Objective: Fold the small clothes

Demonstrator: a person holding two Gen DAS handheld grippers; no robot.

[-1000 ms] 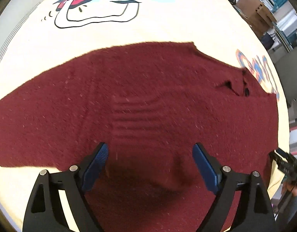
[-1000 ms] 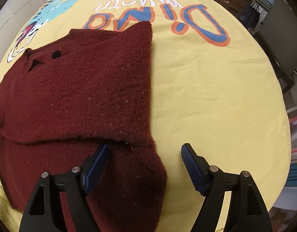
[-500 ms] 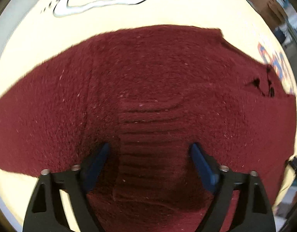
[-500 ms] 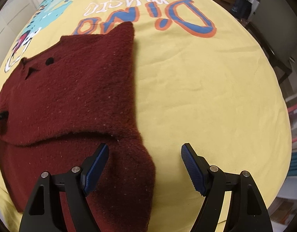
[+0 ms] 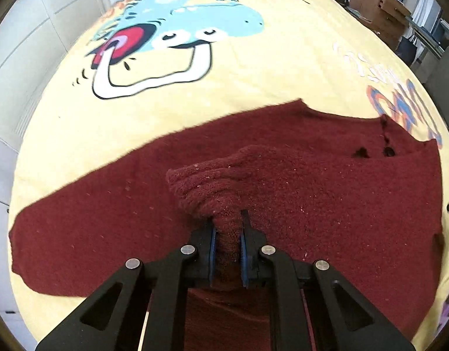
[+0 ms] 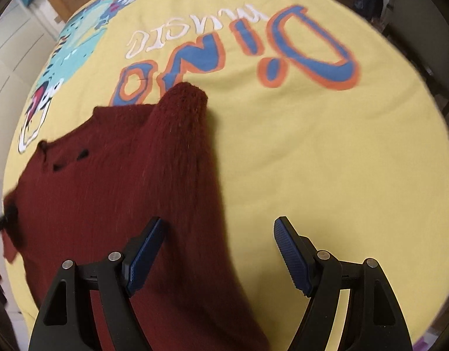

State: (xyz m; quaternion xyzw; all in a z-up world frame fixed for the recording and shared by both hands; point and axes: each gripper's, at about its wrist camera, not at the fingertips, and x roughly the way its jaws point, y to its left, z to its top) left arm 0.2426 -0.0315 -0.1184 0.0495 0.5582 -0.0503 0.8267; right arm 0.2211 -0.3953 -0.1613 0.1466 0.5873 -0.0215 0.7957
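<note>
A dark red knitted sweater (image 5: 327, 193) lies spread on a yellow printed cloth (image 5: 253, 73). My left gripper (image 5: 226, 234) is shut on a bunched ribbed part of the sweater, which rises in a hump just ahead of the blue pads. In the right wrist view the sweater (image 6: 107, 181) fills the left half, with a folded sleeve end (image 6: 185, 96) pointing toward the far lettering. My right gripper (image 6: 218, 251) is open; its left finger is over the sweater and its right finger over bare yellow cloth.
The yellow cloth (image 6: 327, 161) bears a dinosaur print (image 5: 177, 29) and blue-orange letters (image 6: 283, 44). White cabinets (image 5: 25, 44) stand at the left. Cardboard boxes (image 5: 379, 3) and a chair stand beyond the far right edge.
My left gripper has closed on the ribbed part of the sweater and lifted it into a hump. My right gripper stayed open and shifted along the sweater's right edge.
</note>
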